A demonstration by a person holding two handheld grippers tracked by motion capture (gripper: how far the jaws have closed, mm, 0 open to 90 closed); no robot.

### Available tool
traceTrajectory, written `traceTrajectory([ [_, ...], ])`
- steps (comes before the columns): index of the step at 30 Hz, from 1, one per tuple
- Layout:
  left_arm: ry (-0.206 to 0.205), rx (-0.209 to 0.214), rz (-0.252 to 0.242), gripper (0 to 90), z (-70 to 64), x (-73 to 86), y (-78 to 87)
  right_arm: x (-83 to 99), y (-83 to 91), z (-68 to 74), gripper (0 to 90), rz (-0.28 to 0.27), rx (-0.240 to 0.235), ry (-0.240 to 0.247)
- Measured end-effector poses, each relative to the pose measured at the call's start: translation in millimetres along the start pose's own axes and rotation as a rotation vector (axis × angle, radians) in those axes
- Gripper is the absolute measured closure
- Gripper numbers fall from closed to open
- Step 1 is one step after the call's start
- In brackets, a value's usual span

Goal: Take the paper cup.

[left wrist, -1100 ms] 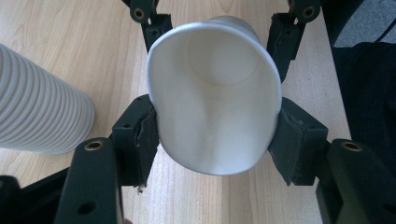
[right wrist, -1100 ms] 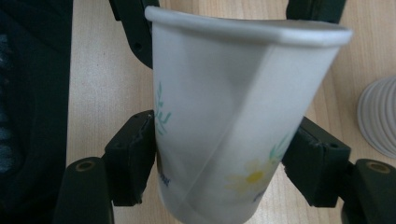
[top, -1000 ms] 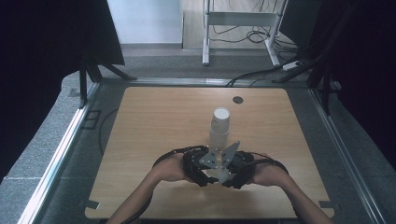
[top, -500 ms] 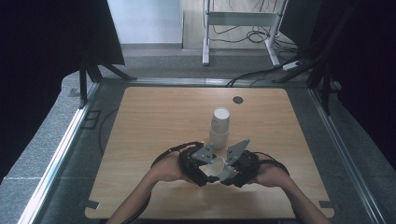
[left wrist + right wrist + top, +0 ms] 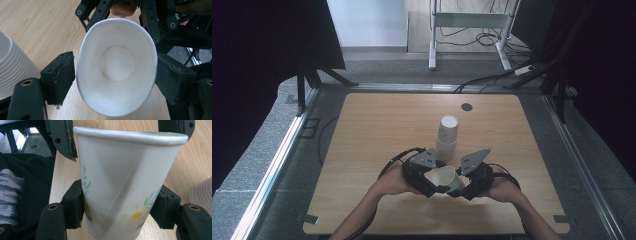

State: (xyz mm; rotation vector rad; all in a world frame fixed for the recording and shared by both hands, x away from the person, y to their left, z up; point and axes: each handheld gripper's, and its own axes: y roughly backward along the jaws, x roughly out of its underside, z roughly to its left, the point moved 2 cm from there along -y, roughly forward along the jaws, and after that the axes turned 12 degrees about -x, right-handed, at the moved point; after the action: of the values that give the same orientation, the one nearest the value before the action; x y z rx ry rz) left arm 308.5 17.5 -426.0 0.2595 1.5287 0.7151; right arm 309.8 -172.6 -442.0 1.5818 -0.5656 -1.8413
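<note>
A single white paper cup (image 5: 443, 176) with a flower print lies tilted between my two grippers, above the table's front part. My left gripper (image 5: 116, 75) is shut across the cup's open rim (image 5: 115, 67), squeezing it oval. My right gripper (image 5: 120, 207) is shut on the lower body of the same cup (image 5: 125, 177), near its base. In the high view the left gripper (image 5: 434, 182) and the right gripper (image 5: 458, 186) face each other, close together. A tall stack of white cups (image 5: 447, 135) stands upright just beyond them.
The wooden table (image 5: 362, 150) has a small dark round spot (image 5: 467, 106) near its far edge. The cup stack also shows at the left gripper view's edge (image 5: 10, 67) and the right gripper view's edge (image 5: 202, 192). Metal rails and cables border the table.
Both grippers have drawn slightly toward the table's front edge. The single cup now lies tilted between them with its open mouth showing, and the right gripper has rolled.
</note>
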Motion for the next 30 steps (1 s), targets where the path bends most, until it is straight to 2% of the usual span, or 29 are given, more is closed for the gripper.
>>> traceTrajectory([
  [8,-0.024,-0.007,-0.001,28.9,-1.8,0.1,-2.0,2.3,-1.0,-0.4,36.4,-0.022,-0.001,0.001],
  [9,-0.04,-0.005,0.003,28.9,-1.1,-0.1,-1.6,2.3,-1.0,-0.4,36.4,-0.022,-0.001,0.001],
  [18,-0.07,-0.022,0.05,32.6,-4.3,-6.2,-0.3,3.1,-4.3,-1.8,35.2,-0.025,-0.002,0.005],
  [23,-0.092,-0.048,0.081,32.8,-3.3,-10.3,1.2,3.2,-4.5,-3.4,24.1,-0.037,0.022,-0.005],
  [30,-0.103,-0.094,0.141,32.7,0.9,-11.8,5.2,6.5,-2.0,-6.2,14.1,-0.05,0.075,-0.031],
])
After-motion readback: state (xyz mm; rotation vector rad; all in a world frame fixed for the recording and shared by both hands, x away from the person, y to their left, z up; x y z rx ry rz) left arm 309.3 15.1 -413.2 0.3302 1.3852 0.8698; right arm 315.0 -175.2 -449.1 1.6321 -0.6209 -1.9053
